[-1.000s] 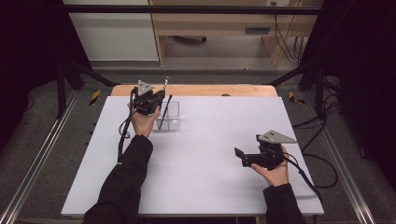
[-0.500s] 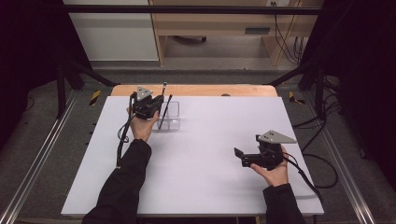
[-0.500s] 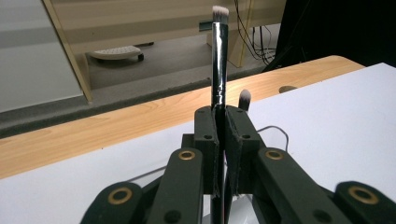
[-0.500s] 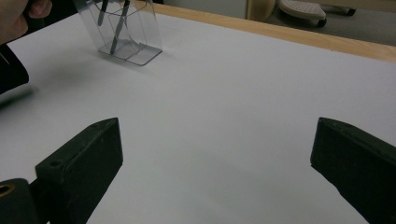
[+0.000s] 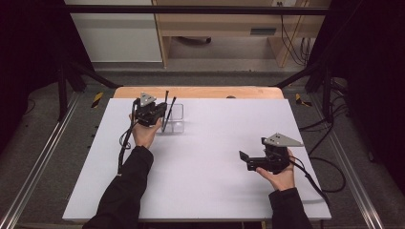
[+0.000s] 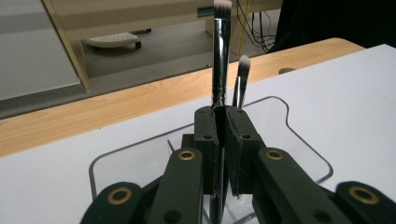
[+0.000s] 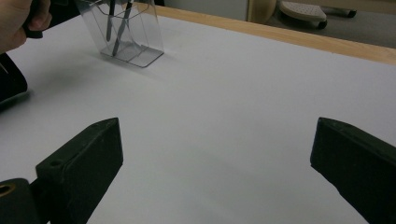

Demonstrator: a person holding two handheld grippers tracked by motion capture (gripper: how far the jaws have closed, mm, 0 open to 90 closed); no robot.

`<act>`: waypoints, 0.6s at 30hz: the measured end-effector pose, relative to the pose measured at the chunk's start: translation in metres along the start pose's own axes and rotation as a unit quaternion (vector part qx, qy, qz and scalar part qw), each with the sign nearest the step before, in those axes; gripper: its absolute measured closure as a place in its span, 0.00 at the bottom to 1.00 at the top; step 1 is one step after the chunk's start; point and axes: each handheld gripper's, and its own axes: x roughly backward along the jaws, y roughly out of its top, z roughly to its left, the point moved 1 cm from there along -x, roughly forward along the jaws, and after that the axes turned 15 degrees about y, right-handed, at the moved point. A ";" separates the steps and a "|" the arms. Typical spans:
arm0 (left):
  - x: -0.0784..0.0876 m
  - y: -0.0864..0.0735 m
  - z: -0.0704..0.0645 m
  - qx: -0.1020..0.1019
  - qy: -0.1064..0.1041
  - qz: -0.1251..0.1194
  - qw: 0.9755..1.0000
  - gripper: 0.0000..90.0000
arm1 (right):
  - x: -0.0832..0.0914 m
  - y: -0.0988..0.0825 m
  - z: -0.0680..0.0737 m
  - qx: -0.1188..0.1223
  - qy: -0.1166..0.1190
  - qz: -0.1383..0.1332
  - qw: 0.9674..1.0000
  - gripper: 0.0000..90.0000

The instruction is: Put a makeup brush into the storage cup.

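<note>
In the high view, the left gripper [image 5: 160, 113] at about ten o'clock on the table [image 5: 215, 191] is clamped on an upright makeup brush [image 6: 221, 56] standing in the clear holder [image 5: 175, 119], long axis vertical, while the right gripper [image 5: 244, 161] at four o'clock rests spread wide, holding nothing.

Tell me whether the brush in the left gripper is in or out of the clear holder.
In. The brush, clamped by the left gripper, stands upright with its handle reaching down inside the clear holder, beside a second brush.
</note>
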 end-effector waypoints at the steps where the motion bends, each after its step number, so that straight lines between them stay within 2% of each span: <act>1: 0.001 0.000 0.000 -0.002 0.000 0.000 1.000 0.92 | 0.000 0.000 0.000 0.001 0.000 0.000 1.000 0.03; 5: 0.006 -0.002 0.002 -0.004 -0.014 0.007 1.000 0.92 | -0.001 0.000 0.001 0.001 0.001 -0.001 1.000 0.03; 8: 0.012 -0.003 0.002 -0.007 -0.017 0.003 1.000 0.85 | -0.002 0.001 0.002 0.001 0.002 0.000 1.000 0.03; 14: 0.031 -0.001 0.003 0.004 -0.028 -0.011 1.000 0.76 | -0.001 0.002 0.002 0.001 0.001 -0.004 1.000 0.03; 18: 0.044 -0.002 0.001 0.005 -0.032 -0.008 0.999 0.67 | 0.000 0.002 0.003 0.003 0.001 -0.006 1.000 0.03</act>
